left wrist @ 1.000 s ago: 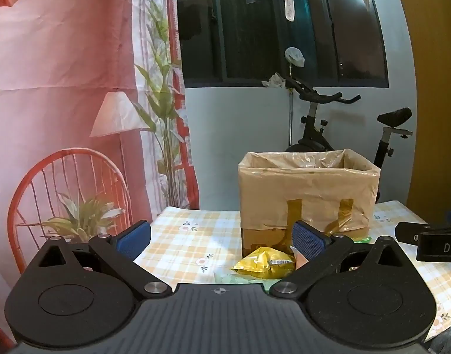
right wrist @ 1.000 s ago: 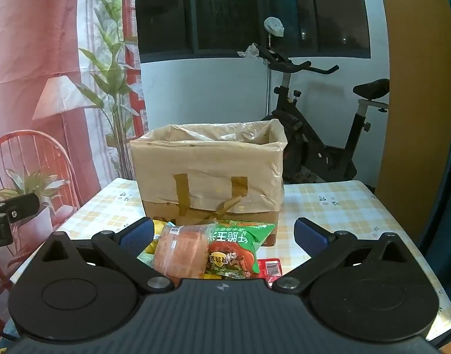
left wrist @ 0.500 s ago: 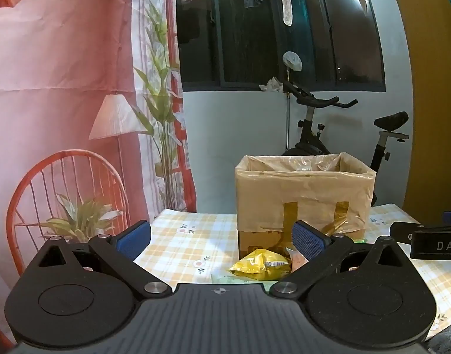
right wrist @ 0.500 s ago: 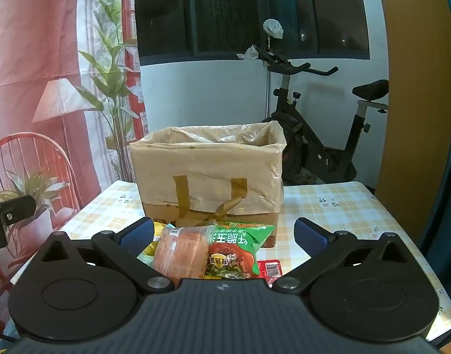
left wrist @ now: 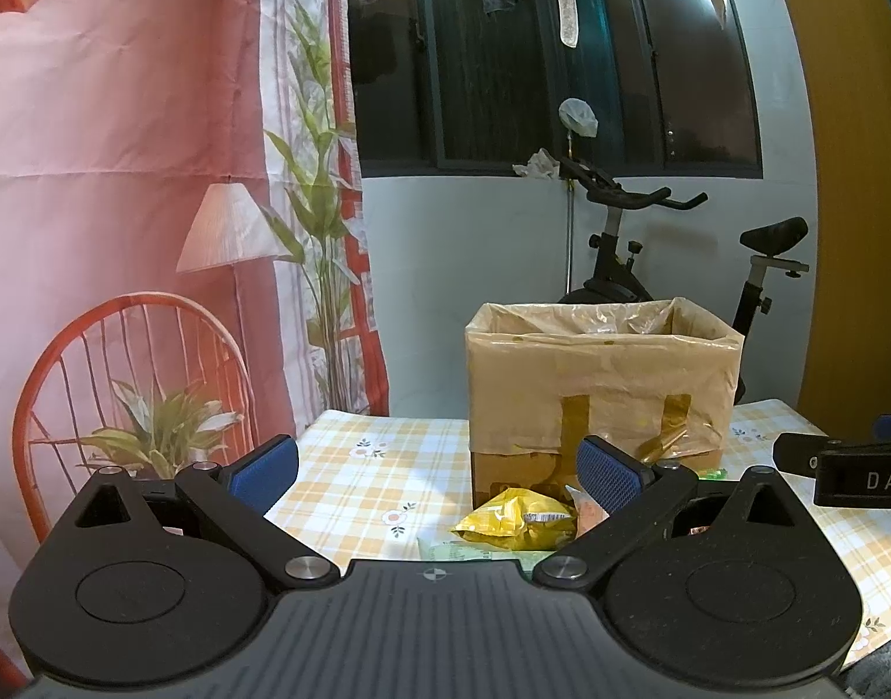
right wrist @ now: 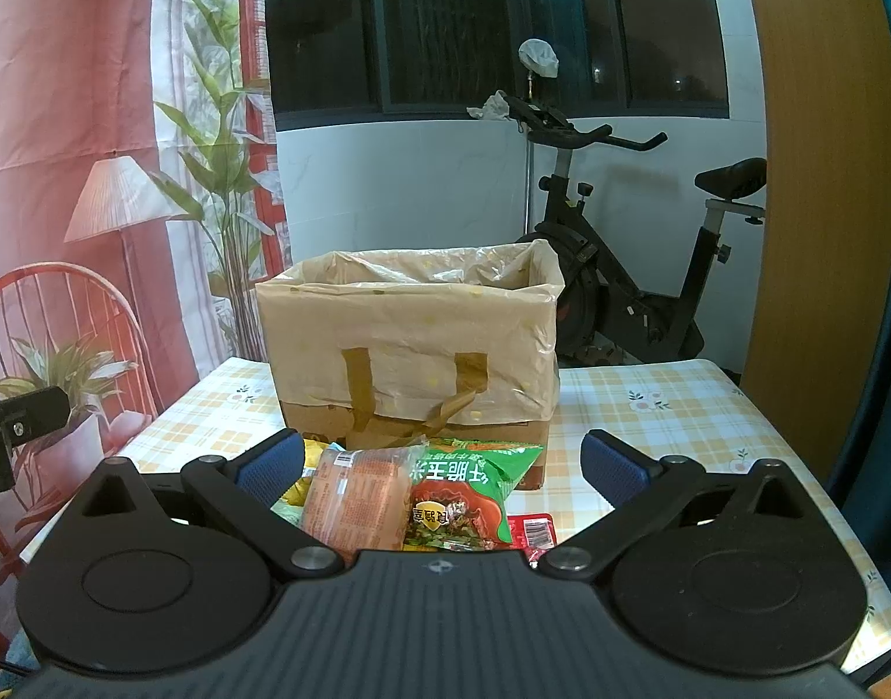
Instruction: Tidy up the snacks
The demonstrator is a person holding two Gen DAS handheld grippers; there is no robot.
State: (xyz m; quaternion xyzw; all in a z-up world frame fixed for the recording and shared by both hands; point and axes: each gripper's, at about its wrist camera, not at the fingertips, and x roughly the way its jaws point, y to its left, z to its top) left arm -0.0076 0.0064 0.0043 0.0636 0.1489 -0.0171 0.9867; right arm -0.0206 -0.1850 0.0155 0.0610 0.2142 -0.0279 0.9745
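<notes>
A cardboard box (left wrist: 602, 390) lined with a plastic bag stands open on the checked table; the right wrist view shows the same box (right wrist: 410, 349) straight ahead. In front of it lie snack packets: a yellow packet (left wrist: 518, 521), an orange-brown wrapped packet (right wrist: 358, 501), a green packet (right wrist: 468, 489) and a small red packet (right wrist: 532, 530). My left gripper (left wrist: 436, 472) is open, above the table left of the pile. My right gripper (right wrist: 442, 463) is open, held above the packets with nothing between its fingers.
The table (right wrist: 649, 408) wears a yellow checked cloth. An exercise bike (right wrist: 620, 291) stands behind it, a printed pink curtain (left wrist: 124, 175) hangs at the left and a wooden panel (right wrist: 818, 175) at the right. The other gripper's body (left wrist: 847, 469) shows at the right edge.
The left wrist view has tilted up and shifted slightly, so the box sits a little lower and further left in it. The right gripper has barely moved. Both stay open.
</notes>
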